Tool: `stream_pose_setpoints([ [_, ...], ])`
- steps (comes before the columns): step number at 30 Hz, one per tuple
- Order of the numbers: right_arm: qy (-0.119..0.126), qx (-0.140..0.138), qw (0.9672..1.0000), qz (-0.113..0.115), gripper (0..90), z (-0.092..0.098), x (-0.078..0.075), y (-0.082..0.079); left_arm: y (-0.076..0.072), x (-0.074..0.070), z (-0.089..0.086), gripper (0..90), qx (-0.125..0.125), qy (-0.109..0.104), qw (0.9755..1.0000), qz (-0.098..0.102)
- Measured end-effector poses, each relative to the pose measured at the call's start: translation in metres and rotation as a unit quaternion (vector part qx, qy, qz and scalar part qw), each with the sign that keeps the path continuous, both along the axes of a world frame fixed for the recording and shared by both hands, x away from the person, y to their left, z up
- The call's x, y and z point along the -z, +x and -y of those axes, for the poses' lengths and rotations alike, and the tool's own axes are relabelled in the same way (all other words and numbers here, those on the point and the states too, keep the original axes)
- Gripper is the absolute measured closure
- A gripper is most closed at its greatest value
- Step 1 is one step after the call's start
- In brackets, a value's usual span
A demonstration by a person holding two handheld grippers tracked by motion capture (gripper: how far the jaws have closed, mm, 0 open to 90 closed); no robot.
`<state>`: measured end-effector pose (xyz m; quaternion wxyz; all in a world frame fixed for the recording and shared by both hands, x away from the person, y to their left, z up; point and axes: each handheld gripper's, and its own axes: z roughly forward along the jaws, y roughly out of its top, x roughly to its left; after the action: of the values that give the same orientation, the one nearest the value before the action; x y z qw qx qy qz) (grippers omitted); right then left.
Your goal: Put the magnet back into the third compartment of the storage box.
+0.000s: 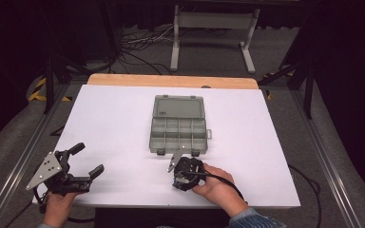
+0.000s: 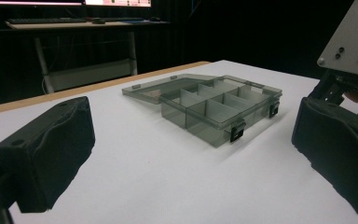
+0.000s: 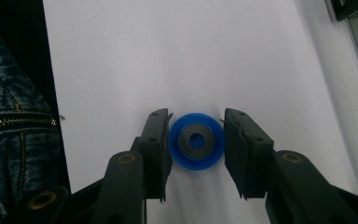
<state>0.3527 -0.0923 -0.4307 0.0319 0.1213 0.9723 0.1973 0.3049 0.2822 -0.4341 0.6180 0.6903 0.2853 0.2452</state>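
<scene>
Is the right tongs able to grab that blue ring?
Probably yes. The right tongs already have a jaw on each side of the blue ring on the white table, nothing is between them, and they look just about touching it.

Each black gripper is built with thick padded jaws; brass-coloured pivot screws are seen on the right gripper. A grey three-cornered plate with dark screws tops the left gripper. A blue denim sleeve is worn.
</scene>
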Motion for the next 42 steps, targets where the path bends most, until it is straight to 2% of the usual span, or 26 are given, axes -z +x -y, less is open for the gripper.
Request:
stream_pose_setpoints([
  [9,0.012,0.007,0.9999,0.003,62.1,0.002,-0.005,0.000,0.000,0.000,0.000,0.1,0.000,0.000,1.0000,0.000],
  [13,0.018,0.000,0.9998,0.007,62.1,0.003,-0.008,0.001,0.000,0.000,0.000,0.2,0.000,0.000,1.0000,0.000],
  [18,0.034,0.006,0.9994,0.009,62.1,0.006,-0.016,0.000,0.000,0.000,0.000,0.1,0.000,0.000,1.0000,0.000],
  [19,0.040,0.005,0.9991,0.015,62.1,0.007,-0.017,0.001,0.000,0.000,0.000,0.1,0.000,0.000,1.0000,0.000],
  [31,0.061,0.012,0.9978,0.024,62.1,0.013,-0.032,-0.003,0.000,0.000,0.000,0.1,0.000,0.000,1.0000,0.000],
  [42,0.060,0.016,0.9977,0.026,62.1,0.014,-0.038,-0.001,0.000,0.000,0.000,0.1,-0.002,-0.003,1.0000,-0.001],
])
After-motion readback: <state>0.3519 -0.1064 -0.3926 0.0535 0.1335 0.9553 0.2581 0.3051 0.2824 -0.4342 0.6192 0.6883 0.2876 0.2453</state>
